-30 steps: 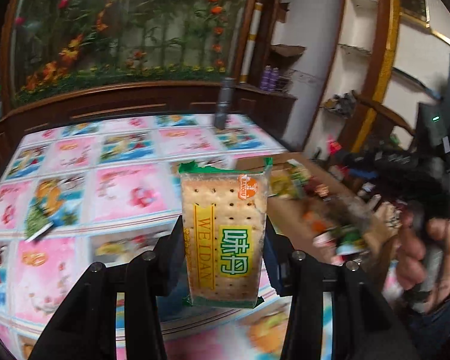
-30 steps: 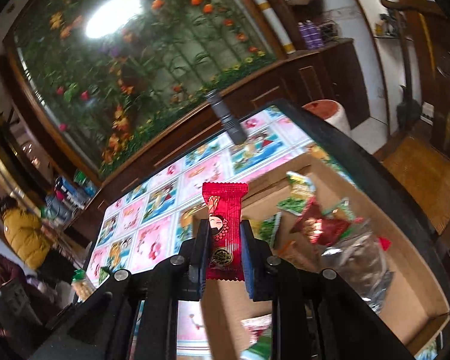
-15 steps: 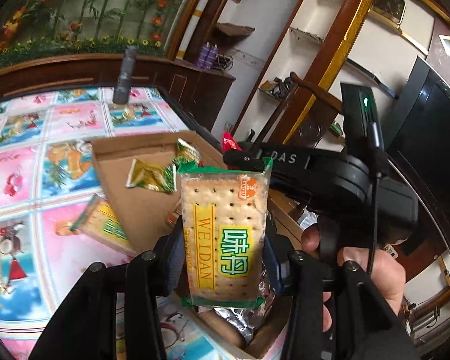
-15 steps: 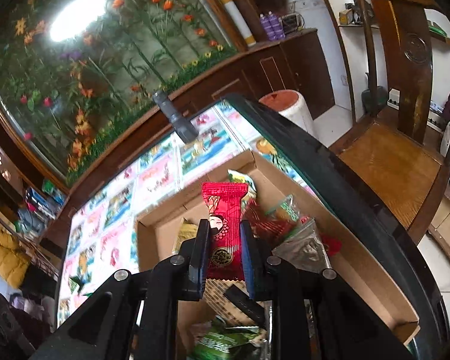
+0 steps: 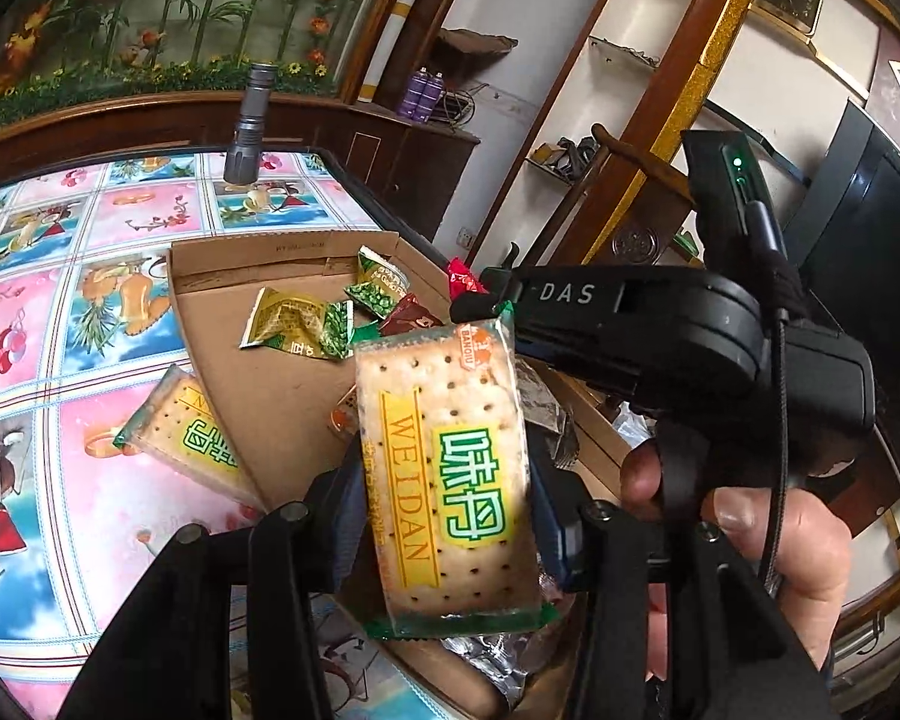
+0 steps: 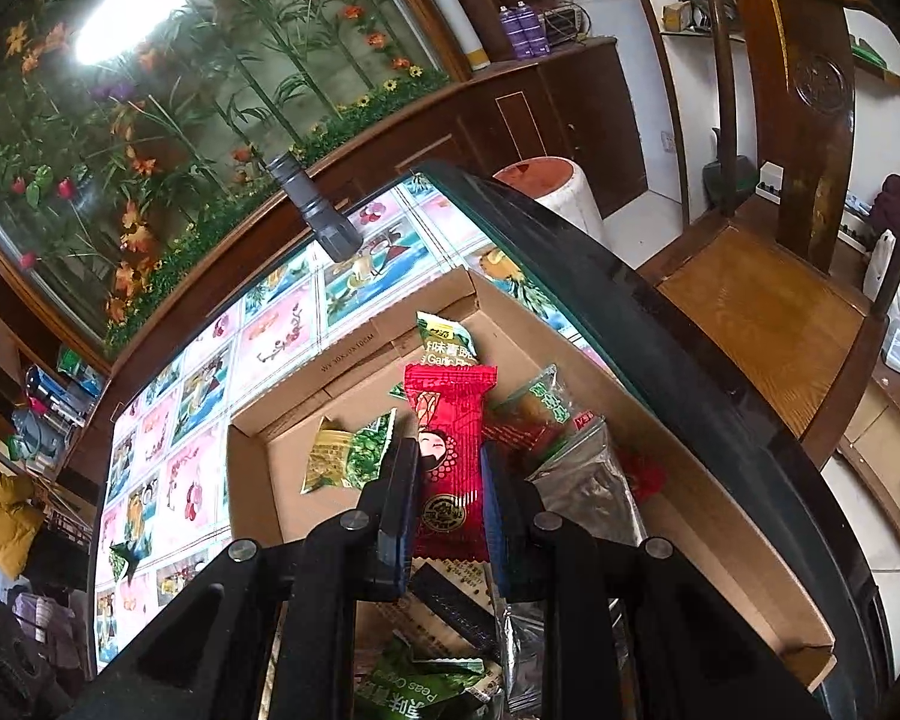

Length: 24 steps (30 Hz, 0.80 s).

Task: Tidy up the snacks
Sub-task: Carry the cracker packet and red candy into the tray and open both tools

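Your left gripper [image 5: 444, 510] is clamped on a cracker pack [image 5: 444, 480], green-edged wrapper with "WEIDAN" printed down it, upright between the pads and held over the near part of the cardboard box [image 5: 270, 384]. Your right gripper [image 6: 450, 498] is pinched tight on a slim red candy wrapper [image 6: 450, 456], also upright, above the middle of the same box. In the left view your right hand [image 5: 768, 534] and its gripper body sit just right of the crackers. The box lies on the picture-tiled table [image 5: 60, 300] near its dark edge and already holds green pea packets [image 6: 348, 456], a silver foil bag [image 6: 588, 492] and red wrappers. A second cracker pack [image 5: 192, 438] lies on the table, against the box's left wall. A grey flashlight [image 5: 247, 120] stands at the table's far edge.
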Tool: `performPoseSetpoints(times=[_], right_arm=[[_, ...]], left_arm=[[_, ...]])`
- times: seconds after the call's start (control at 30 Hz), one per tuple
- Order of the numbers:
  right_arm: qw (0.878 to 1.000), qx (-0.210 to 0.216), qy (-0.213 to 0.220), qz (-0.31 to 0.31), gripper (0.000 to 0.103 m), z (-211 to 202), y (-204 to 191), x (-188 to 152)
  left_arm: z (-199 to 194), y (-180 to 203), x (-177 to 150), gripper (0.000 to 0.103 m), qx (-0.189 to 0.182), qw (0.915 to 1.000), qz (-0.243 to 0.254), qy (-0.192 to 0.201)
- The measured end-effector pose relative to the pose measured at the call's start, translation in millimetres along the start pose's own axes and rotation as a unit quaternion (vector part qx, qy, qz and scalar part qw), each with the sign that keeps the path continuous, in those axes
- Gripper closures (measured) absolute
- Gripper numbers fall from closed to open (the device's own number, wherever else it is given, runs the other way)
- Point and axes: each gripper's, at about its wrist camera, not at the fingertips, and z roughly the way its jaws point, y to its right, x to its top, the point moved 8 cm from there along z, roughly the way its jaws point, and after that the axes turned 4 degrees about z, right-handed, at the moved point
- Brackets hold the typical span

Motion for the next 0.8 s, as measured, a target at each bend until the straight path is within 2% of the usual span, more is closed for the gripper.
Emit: performPoseSetpoints(times=[0.8], right_arm=[[1.000,-0.011,-0.011,-0.005,0.081,8.4,-2.3,-4.7]], left_arm=[[5.1,-1.5,-3.4,0.055,-0.004,1.0000,-0.003,-0.006]])
